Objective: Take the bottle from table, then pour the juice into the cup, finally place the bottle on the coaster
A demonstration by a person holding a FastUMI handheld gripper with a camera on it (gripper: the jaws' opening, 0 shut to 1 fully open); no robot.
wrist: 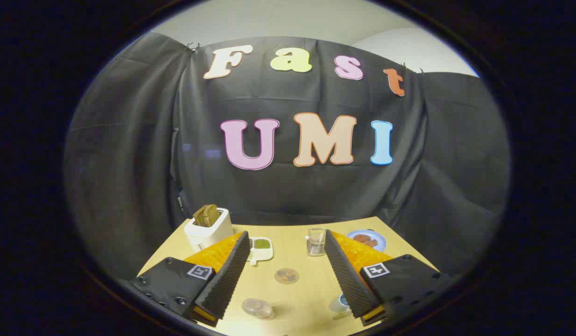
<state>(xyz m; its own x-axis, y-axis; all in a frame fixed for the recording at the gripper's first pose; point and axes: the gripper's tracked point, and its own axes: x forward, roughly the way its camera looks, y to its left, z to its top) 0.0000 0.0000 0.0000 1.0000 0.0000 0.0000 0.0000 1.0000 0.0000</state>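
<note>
A clear cup (pixel 316 241) stands on the table (pixel 306 289) beyond my fingers, just beside the right fingertip. Nearer, between the fingers, lies a round coaster (pixel 287 276). A small clear lying thing (pixel 258 308), perhaps the bottle, rests by my left finger; I cannot tell for sure. My hand-held gripper (pixel 288 242) is spread wide, grasping nothing. Farther back stand a white toaster (pixel 208 229) with brown bread, a small white tray (pixel 261 248) and a blue plate (pixel 368 240) of food. The light wooden table ends at black cloth, with pale wall above.
</note>
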